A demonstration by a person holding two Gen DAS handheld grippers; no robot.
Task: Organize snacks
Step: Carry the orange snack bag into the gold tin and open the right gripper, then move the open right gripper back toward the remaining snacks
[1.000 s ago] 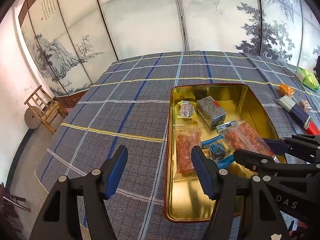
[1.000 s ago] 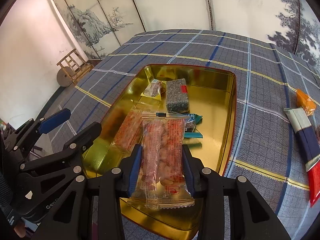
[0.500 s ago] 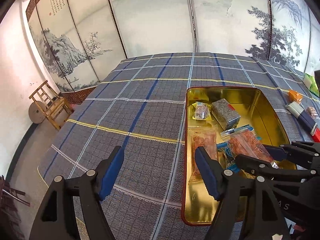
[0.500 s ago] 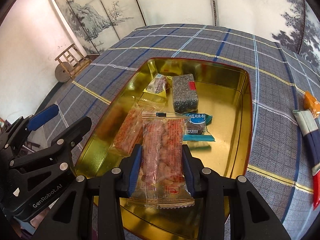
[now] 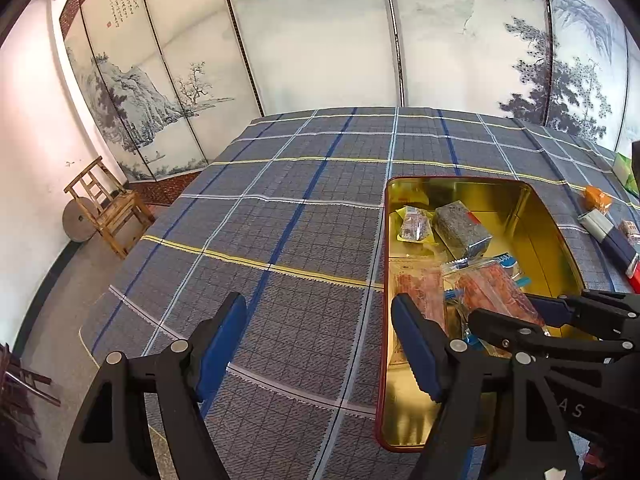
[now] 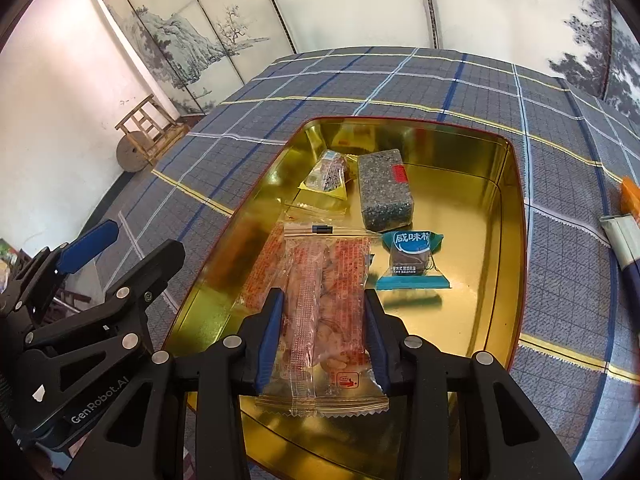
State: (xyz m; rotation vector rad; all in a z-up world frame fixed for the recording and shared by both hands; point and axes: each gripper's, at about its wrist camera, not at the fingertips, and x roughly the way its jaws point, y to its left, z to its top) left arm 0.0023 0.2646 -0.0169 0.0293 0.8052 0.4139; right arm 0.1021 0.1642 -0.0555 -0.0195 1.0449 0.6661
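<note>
Currently a clear packet of reddish snack (image 6: 326, 304) is pinched between the right gripper's (image 6: 324, 336) jaws, low in the frame over the gold tin (image 6: 496, 152). It should be lowered flat beside the packets already laid there. The left gripper's (image 5: 320, 344) jaws are spread and empty.

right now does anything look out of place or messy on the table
Nothing is spilled or damaged. A few snacks lie outside the gold tin on the cloth: an orange packet and a white-and-navy pack. The right gripper holds a clear red-printed packet above the tin.
</note>
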